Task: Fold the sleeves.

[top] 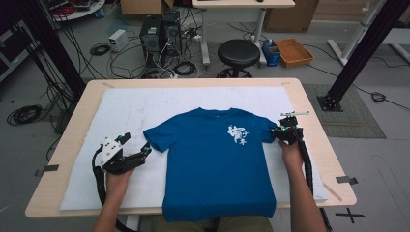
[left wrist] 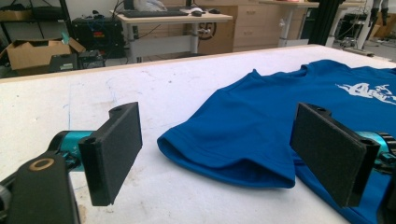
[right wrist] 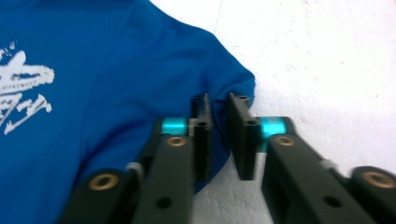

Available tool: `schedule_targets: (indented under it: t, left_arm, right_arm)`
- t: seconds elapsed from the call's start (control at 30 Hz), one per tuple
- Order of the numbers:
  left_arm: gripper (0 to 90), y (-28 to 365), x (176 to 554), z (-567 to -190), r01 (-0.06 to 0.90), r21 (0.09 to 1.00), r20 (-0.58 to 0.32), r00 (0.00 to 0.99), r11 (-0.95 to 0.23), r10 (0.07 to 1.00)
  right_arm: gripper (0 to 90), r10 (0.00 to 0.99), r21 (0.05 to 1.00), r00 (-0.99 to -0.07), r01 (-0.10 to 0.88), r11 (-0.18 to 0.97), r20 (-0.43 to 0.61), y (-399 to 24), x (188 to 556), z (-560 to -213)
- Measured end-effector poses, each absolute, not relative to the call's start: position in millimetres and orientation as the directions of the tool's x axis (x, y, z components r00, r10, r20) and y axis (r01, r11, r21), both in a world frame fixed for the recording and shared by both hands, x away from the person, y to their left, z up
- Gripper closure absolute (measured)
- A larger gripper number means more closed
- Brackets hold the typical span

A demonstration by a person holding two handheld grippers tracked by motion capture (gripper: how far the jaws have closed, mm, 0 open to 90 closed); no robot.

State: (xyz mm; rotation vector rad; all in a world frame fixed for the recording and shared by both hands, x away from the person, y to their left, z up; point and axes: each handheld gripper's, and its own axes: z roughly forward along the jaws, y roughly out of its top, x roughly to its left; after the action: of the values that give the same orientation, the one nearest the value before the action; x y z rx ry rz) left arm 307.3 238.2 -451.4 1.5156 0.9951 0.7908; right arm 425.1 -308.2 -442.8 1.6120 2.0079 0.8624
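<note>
Fingers [left wrist: 112, 154] of the left gripper [left wrist: 229, 156] stand wide apart, one on each side of the shirt's near sleeve, not touching it. On the right gripper [right wrist: 219, 135] the fingers [right wrist: 201, 135] are drawn narrow with a slim gap between them, and the hem of the other sleeve sits in that gap; whether they actually pinch the cloth I cannot tell.

A blue shirt [top: 215, 162] lies flat and face up in the middle of the desk [top: 309, 104], on a white sheet [top: 121, 111], with a white print on its chest and its lower edge hanging over the desk's near side. From above, the left gripper [top: 123, 154] sits just left of the shirt and the right gripper [top: 287, 130] at its right sleeve. Close up, the left gripper view shows the sleeve's open, rounded cuff. From above, the fingers of the right gripper are too small to make out.
</note>
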Motion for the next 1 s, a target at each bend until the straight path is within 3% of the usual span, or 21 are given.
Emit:
schedule_targets:
  t: [0.1,0.23,0.47,0.57,0.6,0.73,0.87,0.97,1.0]
  left_arm:
    - [16.8,238,308,-451,0.172,0.984,-0.036,0.422,-0.041,0.906]
    - [16.8,238,308,-451,0.178,0.983,-0.038,0.42,-0.041,0.907]
    - [17.4,237,308,-451,0.181,0.982,-0.034,0.418,-0.046,0.908]
    - [17.5,238,308,-451,0.183,0.982,-0.037,0.418,-0.044,0.907]
    - [17.4,238,309,-451,0.183,0.982,-0.038,0.418,-0.044,0.908]
    - [17.4,237,308,-451,0.181,0.983,-0.038,0.419,-0.043,0.907]
    - [17.5,237,308,-451,0.18,0.982,-0.031,0.42,-0.05,0.907]
    - [17.5,237,308,-451,0.181,0.982,-0.034,0.42,-0.048,0.907]
    - [17.4,237,309,-451,0.181,0.982,-0.034,0.42,-0.047,0.907]
  right_arm:
    - [85.9,0.968,0.691,-0.247,0.709,0.142,0.055,-308,425,-442]
    - [86.2,0.95,0.752,-0.311,0.635,0.177,0.039,-298,421,-428]
    - [86.1,0.882,0.806,-0.471,0.524,0.277,0.003,-245,417,-391]
    - [80.2,0.835,0.789,-0.549,0.525,0.318,0.028,-218,416,-386]
    - [71.2,0.824,0.798,-0.567,0.504,0.331,0.016,-207,413,-383]
    - [69.1,0.846,0.803,-0.532,0.494,0.334,-0.024,-208,411,-379]
    - [70.7,0.894,0.776,-0.447,0.553,0.304,-0.032,-227,414,-390]
    - [70.5,0.895,0.748,-0.446,0.586,0.312,-0.024,-233,416,-402]
    - [64.1,0.884,0.728,-0.467,0.616,0.302,0.028,-238,417,-415]
